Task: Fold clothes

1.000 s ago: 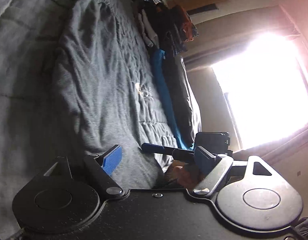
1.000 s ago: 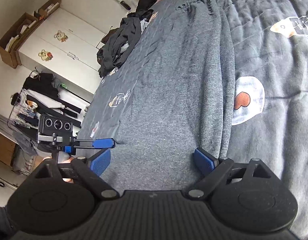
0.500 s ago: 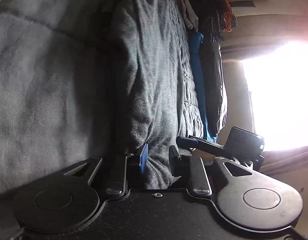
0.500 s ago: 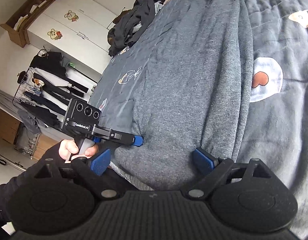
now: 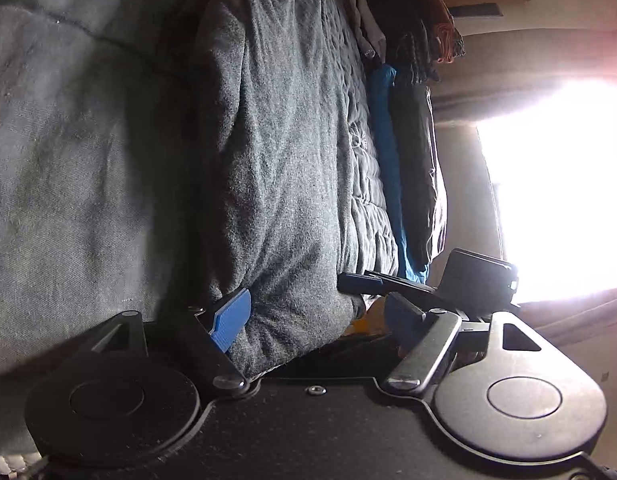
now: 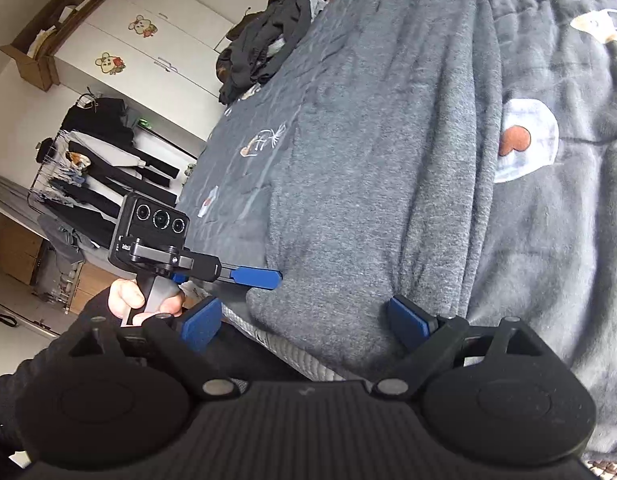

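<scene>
Grey quilted bedding (image 6: 568, 240) with cartoon prints covered the bed, a white wardrobe (image 6: 148, 48) stood behind it, and a bright window (image 5: 556, 184) washed out the far side of the left wrist view. On the bedding lay the task's thing, a long grey knit garment (image 6: 368, 160), stretched away from the person with its near end at the bed edge.

Compared with a second before, the left gripper (image 5: 316, 314) had come lower and closer to that near end. Half a second earlier its jaws had narrowed around a fold of the cloth; now they were opening again, with the near corner of the garment between them and one blue pad (image 5: 230, 318) touching the fabric on its side. The other pad stood clear of the cloth, so nothing was pinched. The right gripper (image 6: 306, 322) had hardly changed: it sat released and wide, straddling the near end of the garment without pressing it. A hand (image 6: 142, 300) could be seen holding the left gripper's handle in the right wrist view.

That reopening probably meant the first pinch did not take a good hold, or the grip was being reset. The fold looked not yet begun, since the garment lay at full length and both corners remained free.
</scene>
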### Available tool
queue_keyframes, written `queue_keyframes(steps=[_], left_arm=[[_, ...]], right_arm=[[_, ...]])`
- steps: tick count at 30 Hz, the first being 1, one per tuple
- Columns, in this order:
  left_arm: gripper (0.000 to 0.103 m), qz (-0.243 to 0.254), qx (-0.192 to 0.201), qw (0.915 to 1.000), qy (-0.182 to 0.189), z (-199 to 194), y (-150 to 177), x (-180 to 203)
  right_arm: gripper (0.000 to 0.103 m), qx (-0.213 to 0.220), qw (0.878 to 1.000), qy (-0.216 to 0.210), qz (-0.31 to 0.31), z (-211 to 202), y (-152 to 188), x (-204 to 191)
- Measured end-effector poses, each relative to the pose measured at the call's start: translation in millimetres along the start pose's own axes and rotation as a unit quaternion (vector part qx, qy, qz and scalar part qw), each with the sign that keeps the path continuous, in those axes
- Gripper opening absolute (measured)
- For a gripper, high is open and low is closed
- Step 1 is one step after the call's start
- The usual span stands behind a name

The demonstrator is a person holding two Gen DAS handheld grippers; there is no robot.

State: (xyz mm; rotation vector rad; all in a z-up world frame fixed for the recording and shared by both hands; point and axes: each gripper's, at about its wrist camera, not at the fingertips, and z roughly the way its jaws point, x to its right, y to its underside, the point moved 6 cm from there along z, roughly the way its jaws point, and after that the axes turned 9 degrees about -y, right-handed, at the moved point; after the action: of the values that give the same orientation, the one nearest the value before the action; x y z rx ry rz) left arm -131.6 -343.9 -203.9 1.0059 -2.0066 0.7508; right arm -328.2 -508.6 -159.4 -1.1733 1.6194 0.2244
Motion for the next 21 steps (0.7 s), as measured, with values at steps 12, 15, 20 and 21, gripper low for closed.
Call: queue_keyframes(steps=[12,15,20,21], left_arm=[[0.077,0.011,-0.01,0.9995,-0.029,2,19,14],[0.078,0.02,-0.017,0.9989,-0.038,6,19,17],[0.084,0.063,0.025,0.997,-0.037,-24,13,51],[0.084,0.076,0.041,0.9955,-0.039,-31,9,59]], right_arm=[[0.091,0.008,1.0,0.001,-0.009,-7,1,-8],[0.09,0.003,1.0,0.005,-0.01,-5,3,-7],[0.091,0.012,1.0,0.011,-0.017,-11,1,-11],[0.091,0.019,1.0,0.012,-0.02,-13,0,-14]])
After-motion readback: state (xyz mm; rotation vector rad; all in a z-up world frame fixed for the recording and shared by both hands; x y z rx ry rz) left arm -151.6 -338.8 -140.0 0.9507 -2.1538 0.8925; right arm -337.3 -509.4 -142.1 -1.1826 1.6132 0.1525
